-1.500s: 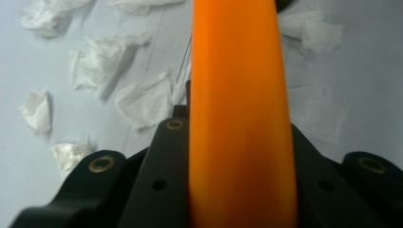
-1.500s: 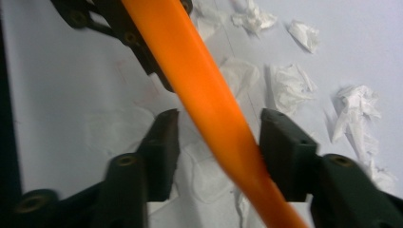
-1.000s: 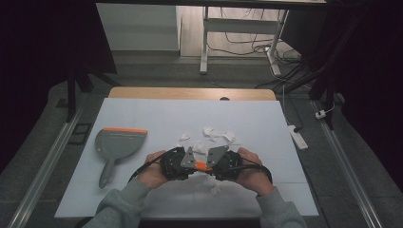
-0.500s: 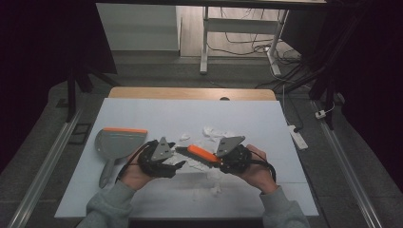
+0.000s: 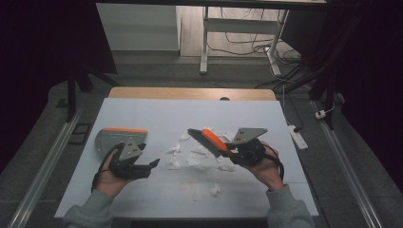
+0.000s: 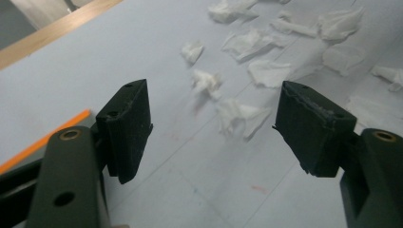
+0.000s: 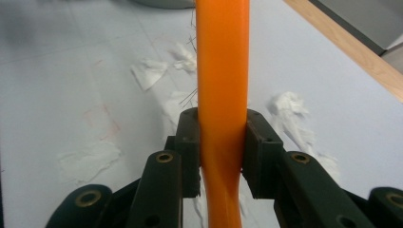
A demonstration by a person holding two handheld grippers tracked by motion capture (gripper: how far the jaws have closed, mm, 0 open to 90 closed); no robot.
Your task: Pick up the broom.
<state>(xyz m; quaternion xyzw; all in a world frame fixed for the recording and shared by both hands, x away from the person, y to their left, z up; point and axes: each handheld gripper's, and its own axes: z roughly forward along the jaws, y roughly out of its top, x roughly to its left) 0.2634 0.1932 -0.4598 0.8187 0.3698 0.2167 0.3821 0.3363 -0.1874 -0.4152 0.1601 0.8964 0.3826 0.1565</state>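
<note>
Pale blue tabletop (image 5: 142,114), torn white paper scraps (image 5: 199,154) at centre | right gripper (image 5: 227,148) clamping orange-handled brush (image 5: 214,139), aimed 10 o'clock | left gripper (image 5: 151,164) just opened, empty | next, likely: grey orange-edged dustpan (image 5: 111,139) at 9 o'clock needs gripping before sweeping.

A white table top (image 5: 142,114) fills the middle of the high view, with a strip of bare wood (image 5: 190,93) along its far edge and a small dark spot (image 5: 224,99) where the two meet. Beyond it stands a white-legged frame (image 5: 205,42) on a wooden floor, loose cables (image 5: 247,35) trailing under it — more dark cables (image 5: 297,71) run down toward the table's right. On the grey floor a metal rail (image 5: 47,161) passes along the left side and another (image 5: 349,171) along the right, and a white power strip (image 5: 297,137) lies just beside the table's right edge.
</note>
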